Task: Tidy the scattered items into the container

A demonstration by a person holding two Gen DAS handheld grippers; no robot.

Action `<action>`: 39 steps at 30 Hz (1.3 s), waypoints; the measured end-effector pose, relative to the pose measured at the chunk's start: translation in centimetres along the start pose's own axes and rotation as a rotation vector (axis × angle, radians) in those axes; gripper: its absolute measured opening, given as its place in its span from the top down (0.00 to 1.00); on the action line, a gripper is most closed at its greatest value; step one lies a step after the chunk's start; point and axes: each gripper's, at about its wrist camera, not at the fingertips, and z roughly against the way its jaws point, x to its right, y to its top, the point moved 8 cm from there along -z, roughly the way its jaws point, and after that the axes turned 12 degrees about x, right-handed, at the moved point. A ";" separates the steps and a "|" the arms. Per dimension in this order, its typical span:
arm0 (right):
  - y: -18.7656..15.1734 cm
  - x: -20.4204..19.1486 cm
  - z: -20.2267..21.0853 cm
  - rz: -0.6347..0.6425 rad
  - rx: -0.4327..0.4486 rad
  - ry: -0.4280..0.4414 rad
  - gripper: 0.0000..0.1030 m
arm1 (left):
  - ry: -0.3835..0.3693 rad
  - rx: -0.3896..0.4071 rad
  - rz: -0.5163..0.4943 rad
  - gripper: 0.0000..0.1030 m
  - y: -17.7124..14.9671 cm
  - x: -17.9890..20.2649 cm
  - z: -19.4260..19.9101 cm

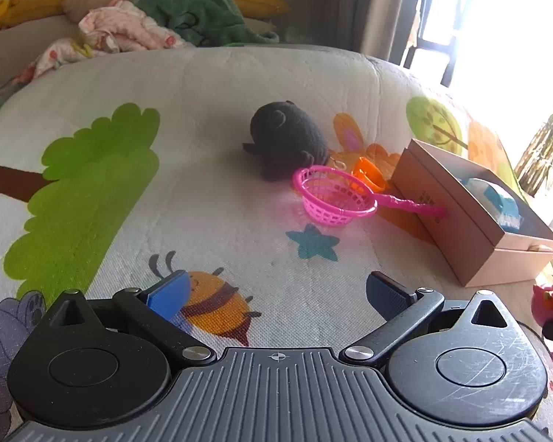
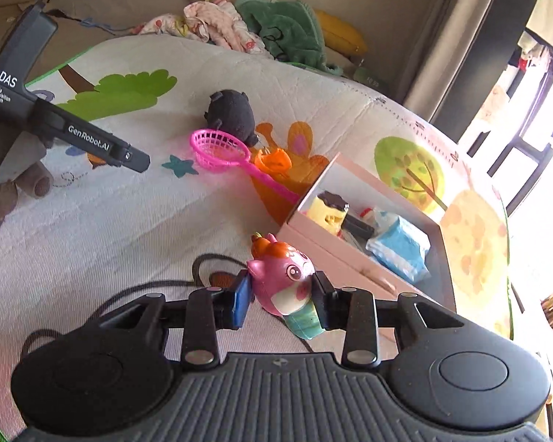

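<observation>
My right gripper [image 2: 282,296] is shut on a pink squishy toy [image 2: 282,280] with an orange tuft, held just in front of the open cardboard box [image 2: 313,243]; the toy also shows at the right edge of the left wrist view [image 1: 549,304]. The box [image 1: 472,243] holds a blue-white pack [image 2: 400,248] and a yellow toy [image 2: 328,211]. On the mat lie a black plush [image 1: 287,138], a pink toy net [image 1: 335,197] and an orange toy [image 1: 368,175]. My left gripper [image 1: 276,294] is open and empty, well short of them.
The printed play mat [image 1: 166,202] covers the surface. Piled clothes and a green towel [image 1: 199,11] lie beyond its far edge. A black cord [image 2: 202,269] lies on the mat near my right gripper. A bright window is to the right.
</observation>
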 end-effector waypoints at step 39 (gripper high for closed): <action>5.1 -6.7 -17.1 0.488 -0.139 -0.035 0.92 | 0.083 0.015 0.136 0.00 0.1 -5.5 4.7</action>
